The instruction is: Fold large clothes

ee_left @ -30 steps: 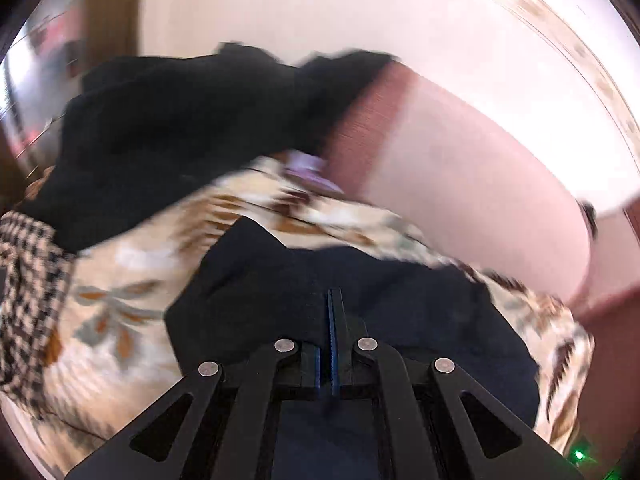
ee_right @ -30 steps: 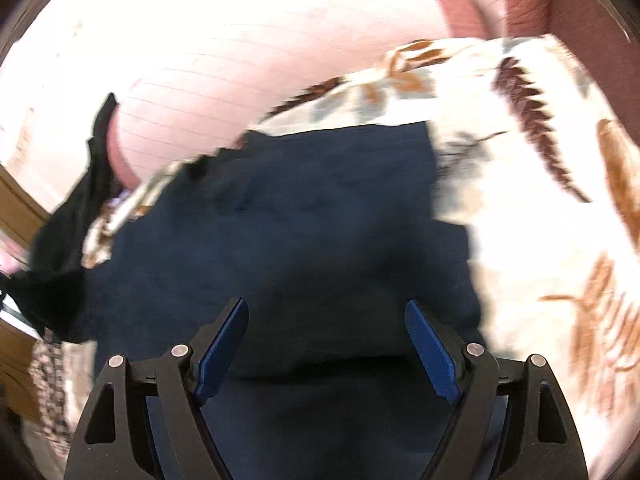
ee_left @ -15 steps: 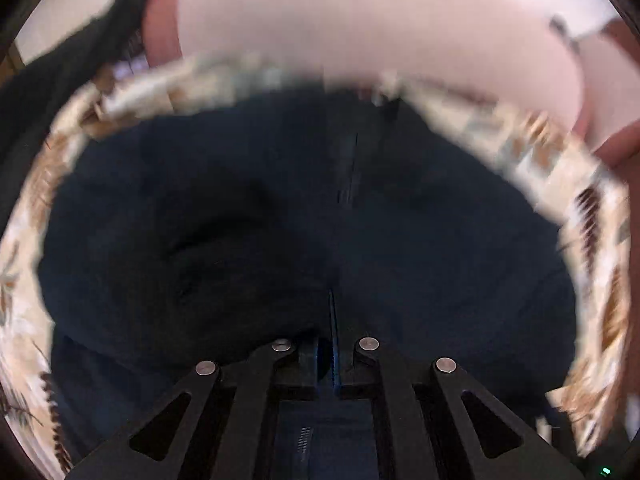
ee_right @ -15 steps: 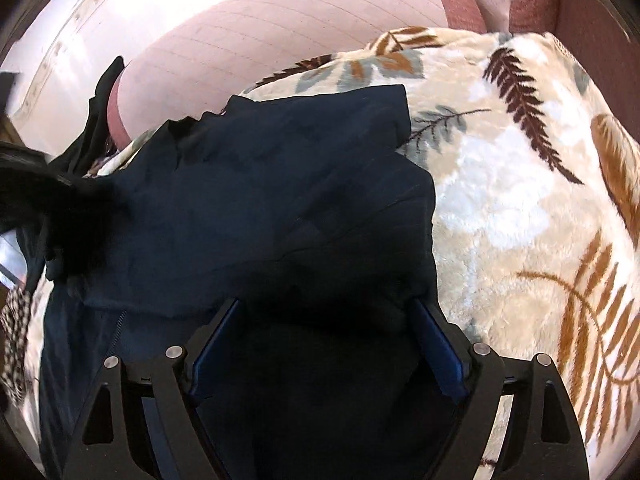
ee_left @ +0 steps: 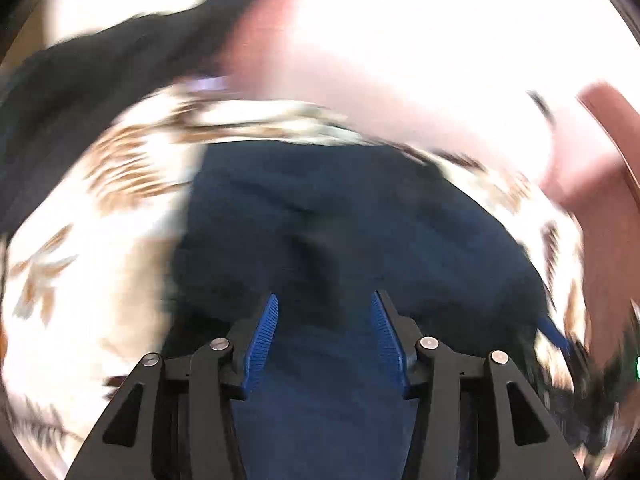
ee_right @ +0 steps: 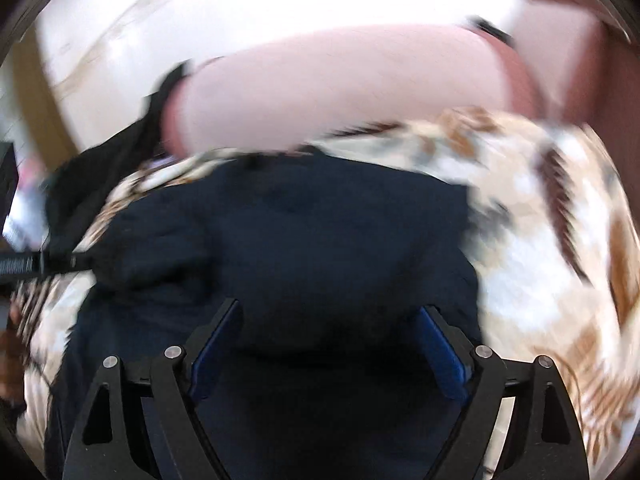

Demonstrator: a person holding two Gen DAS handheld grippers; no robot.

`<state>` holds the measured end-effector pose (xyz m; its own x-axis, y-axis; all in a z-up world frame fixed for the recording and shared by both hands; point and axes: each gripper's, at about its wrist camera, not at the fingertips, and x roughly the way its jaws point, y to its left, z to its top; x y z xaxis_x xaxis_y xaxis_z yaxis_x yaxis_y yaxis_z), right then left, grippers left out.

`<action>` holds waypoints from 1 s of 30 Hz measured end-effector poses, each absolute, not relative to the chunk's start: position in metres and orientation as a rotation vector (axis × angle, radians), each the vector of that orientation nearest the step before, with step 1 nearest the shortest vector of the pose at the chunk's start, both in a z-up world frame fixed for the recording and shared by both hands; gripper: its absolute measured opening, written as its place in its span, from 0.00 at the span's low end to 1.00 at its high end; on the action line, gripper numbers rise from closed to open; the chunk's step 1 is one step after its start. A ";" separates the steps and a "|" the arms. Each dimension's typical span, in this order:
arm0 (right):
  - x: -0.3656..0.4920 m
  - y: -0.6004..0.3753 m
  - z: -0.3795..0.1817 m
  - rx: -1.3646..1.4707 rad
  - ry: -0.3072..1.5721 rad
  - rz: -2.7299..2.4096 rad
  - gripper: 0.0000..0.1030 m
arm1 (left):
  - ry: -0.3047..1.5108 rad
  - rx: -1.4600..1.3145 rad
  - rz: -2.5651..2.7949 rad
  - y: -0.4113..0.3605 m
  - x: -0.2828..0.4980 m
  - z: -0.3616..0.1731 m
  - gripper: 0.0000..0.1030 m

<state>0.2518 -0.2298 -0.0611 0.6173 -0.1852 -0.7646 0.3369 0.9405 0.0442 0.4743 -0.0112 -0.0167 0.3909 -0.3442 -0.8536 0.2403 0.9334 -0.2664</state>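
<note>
Your left tongs point(ee_left: 324, 312) have just been opening, empty, above the dark navy cloth garment point(ee_left: 340, 220). Your right tongs point(ee_right: 328, 328) gape wide over it too, on the leaf-patterned cream blanket point(ee_right: 540, 240).

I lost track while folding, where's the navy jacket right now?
The navy jacket lies on the leaf-print blanket, straight ahead of both open grippers in both wrist views, with the pink sofa back behind it.

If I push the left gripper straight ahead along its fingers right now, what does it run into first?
Most likely the navy garment. The left gripper, whose jaws have just been opening, has nothing pinched and points down at that cloth lying on the leaf-print blanket. The picture is blurred, so the gap is unclear.
</note>
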 end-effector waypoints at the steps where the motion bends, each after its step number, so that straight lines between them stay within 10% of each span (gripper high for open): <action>1: 0.268 -0.212 -0.061 0.141 0.867 -0.259 0.86 | 1.135 -0.138 -0.344 0.000 0.484 -0.023 0.45; 11: 0.362 -0.094 -0.116 -0.356 0.979 -0.179 0.83 | 1.337 -0.308 -0.270 0.045 0.543 -0.104 0.40; 13: 0.370 -0.089 -0.121 -0.385 0.970 -0.187 0.63 | 1.324 -0.297 -0.276 0.046 0.543 -0.108 0.40; 15: 0.370 -0.103 -0.114 -0.242 0.979 -0.151 0.12 | 1.314 -0.275 -0.287 0.044 0.541 -0.106 0.40; 30: 0.202 -0.357 -0.118 1.032 0.693 -0.493 0.06 | 1.297 -0.250 -0.294 0.050 0.505 -0.083 0.42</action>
